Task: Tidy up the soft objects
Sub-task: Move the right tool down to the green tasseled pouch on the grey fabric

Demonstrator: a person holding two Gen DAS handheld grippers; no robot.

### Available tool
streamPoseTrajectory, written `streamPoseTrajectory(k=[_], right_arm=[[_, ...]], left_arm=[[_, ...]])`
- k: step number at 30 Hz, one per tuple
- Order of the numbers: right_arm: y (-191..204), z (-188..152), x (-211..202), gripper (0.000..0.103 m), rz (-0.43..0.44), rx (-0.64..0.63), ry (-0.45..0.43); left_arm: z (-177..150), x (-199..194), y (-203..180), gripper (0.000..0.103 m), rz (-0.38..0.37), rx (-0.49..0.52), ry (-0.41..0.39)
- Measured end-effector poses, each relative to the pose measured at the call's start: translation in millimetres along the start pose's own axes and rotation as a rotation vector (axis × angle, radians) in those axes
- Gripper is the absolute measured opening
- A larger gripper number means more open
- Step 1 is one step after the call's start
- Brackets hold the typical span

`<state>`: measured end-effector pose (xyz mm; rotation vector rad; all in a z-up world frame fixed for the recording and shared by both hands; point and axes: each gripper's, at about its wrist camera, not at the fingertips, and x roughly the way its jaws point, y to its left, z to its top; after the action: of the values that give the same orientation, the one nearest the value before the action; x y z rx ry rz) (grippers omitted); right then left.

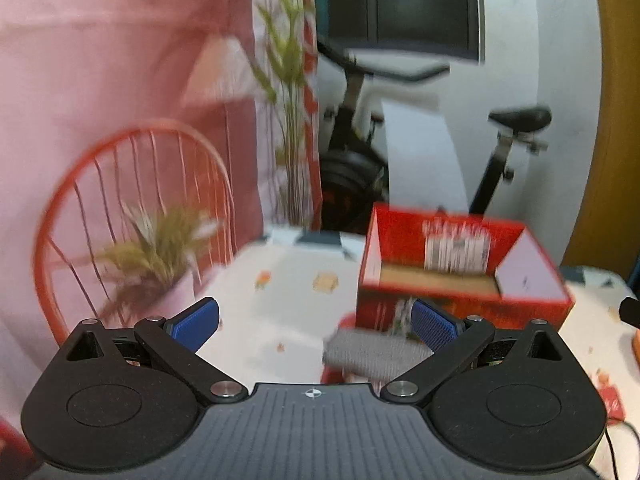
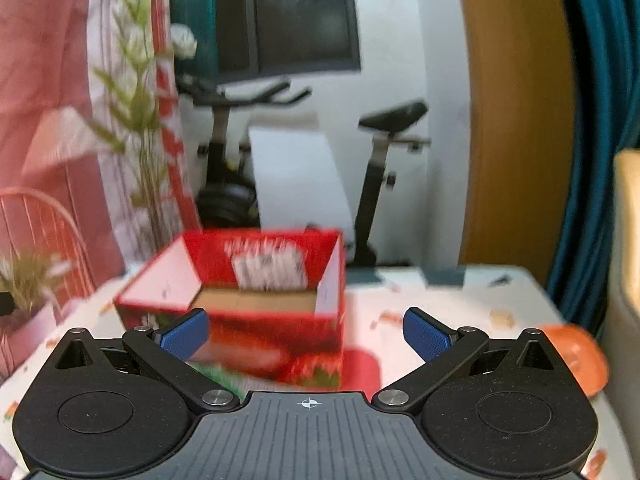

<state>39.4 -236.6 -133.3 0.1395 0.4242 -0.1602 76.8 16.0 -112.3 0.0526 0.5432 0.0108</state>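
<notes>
Left tool [image 1: 314, 322], jaws spread and empty, hovers just above a grey knitted cloth [image 1: 372, 354] lying crosswise on the patterned desk [image 1: 280, 292], before the open red cardboard box [image 1: 460, 276]. Right tool [image 2: 306, 330], likewise open, hangs farther off.

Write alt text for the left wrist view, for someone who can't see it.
The open left gripper hovers above a patterned tablecloth, with a grey knitted cloth lying just ahead by its right finger. Behind the cloth stands an open red cardboard box; a potted plant, red wire chair and exercise bike are blurred behind.
</notes>
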Motion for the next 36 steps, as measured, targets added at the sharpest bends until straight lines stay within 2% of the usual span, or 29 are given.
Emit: streamPoseTrajectory(k=[6, 10, 12, 14, 18, 20, 22, 24, 25, 27, 30, 32, 36], right_arm=[[13, -33, 38, 0.103, 0.036, -0.012, 0.109], [21, -56, 51, 0.103, 0.069, -0.033, 0.129], [22, -62, 56, 0.103, 0.078, -0.029, 0.142], [19, -70, 62, 0.103, 0.080, -0.008, 0.162], [9, -84, 72, 0.102, 0.098, 0.039, 0.211], [6, -90, 76, 0.097, 0.112, 0.055, 0.233], [6, -93, 80, 0.085, 0.154, 0.049, 0.255], [8, -94, 81, 0.082, 0.177, 0.037, 0.263], [10, -95, 82, 0.077, 0.187, 0.028, 0.265], [12, -95, 84, 0.070, 0.203, 0.017, 0.269], [14, -94, 88, 0.060, 0.218, 0.010, 0.280], [14, -94, 91, 0.059, 0.232, 0.006, 0.287], [15, -90, 97, 0.059, 0.268, -0.016, 0.287]], left_arm=[[-26, 31, 1, 0.103, -0.012, -0.001, 0.051], [-38, 47, 0, 0.102, -0.053, 0.014, 0.110], [-45, 52, 0, 0.097, -0.050, 0.013, 0.137], [-50, 56, 0, 0.097, -0.050, 0.008, 0.157], [-56, 63, -2, 0.092, -0.046, 0.012, 0.166], [-55, 66, -4, 0.084, -0.047, 0.020, 0.161], [-53, 67, -6, 0.078, -0.070, 0.034, 0.156], [-52, 67, -9, 0.072, -0.101, 0.043, 0.147], [-52, 68, -11, 0.069, -0.110, 0.050, 0.145], [-50, 72, -15, 0.054, -0.135, 0.069, 0.155], [-48, 79, -22, 0.050, -0.169, 0.095, 0.182], [-47, 81, -26, 0.046, -0.203, 0.089, 0.187], [-45, 87, -41, 0.045, -0.260, 0.081, 0.199]])
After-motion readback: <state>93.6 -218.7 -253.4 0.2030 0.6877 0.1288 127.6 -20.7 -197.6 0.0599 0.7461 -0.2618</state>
